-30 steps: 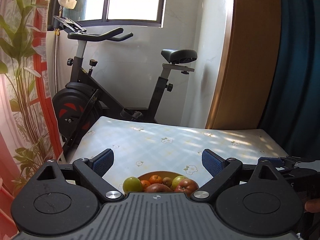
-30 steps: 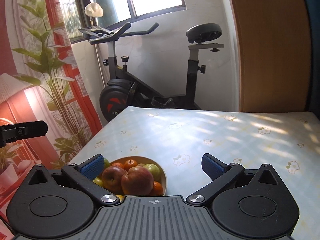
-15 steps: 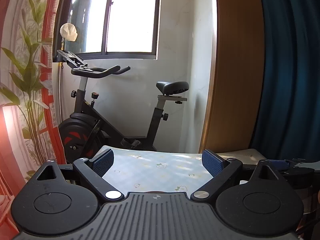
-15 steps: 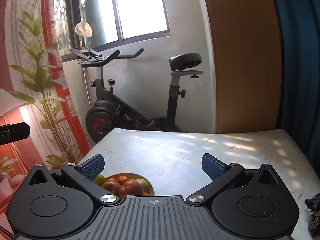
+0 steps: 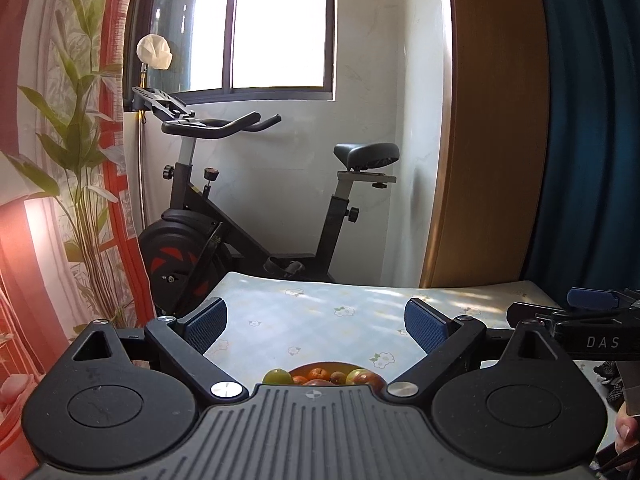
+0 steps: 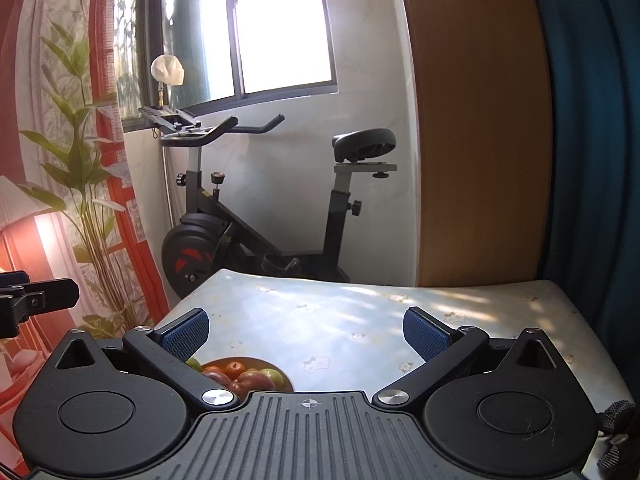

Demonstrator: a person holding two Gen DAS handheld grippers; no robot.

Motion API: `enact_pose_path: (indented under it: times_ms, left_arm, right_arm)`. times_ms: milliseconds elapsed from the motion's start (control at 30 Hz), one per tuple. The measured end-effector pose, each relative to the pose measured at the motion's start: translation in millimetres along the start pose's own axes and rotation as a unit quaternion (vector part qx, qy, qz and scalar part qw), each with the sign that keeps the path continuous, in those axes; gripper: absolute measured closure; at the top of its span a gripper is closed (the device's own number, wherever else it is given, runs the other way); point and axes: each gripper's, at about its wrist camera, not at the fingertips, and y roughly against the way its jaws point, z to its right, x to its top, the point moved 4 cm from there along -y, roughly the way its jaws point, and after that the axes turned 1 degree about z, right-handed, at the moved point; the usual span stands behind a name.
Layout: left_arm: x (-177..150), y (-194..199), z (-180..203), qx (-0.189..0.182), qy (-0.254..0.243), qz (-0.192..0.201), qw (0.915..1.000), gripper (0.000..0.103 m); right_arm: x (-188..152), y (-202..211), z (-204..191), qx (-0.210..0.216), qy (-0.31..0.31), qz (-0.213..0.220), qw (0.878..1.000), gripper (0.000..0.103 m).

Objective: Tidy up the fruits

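My left gripper (image 5: 316, 322) and right gripper (image 6: 306, 330) were both spread wide, grasping nothing. The fruits (image 6: 244, 376) lay in their bowl (image 6: 289, 383) on the flowered table (image 6: 360, 320), near its front edge.

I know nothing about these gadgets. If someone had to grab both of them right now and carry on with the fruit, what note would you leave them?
Left gripper: open, holding nothing, raised above the table.
Right gripper: open, holding nothing, also raised.
Fruit: all that shows sits piled in the bowl at the near edge of the flowered table: red apples, oranges and green fruit. The bowl lies just below the left gripper and to the lower left of the right one; each gripper's body hides part of it.
Done: nothing visibly sorted yet.
Left: probably lower a gripper to the bowl, pick fruit one at a time and arrange it.
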Motion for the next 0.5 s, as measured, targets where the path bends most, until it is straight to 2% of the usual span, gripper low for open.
enact_pose_path:
  times_ms: [500]
  left_arm:
    - [-2.4,-3.8,-1.6,0.008,0.003,-0.012,0.9999,0.006]
  right_arm:
    - [-1.0,-1.5,-2.5,-0.004,-0.001,0.002,1.0,0.0]
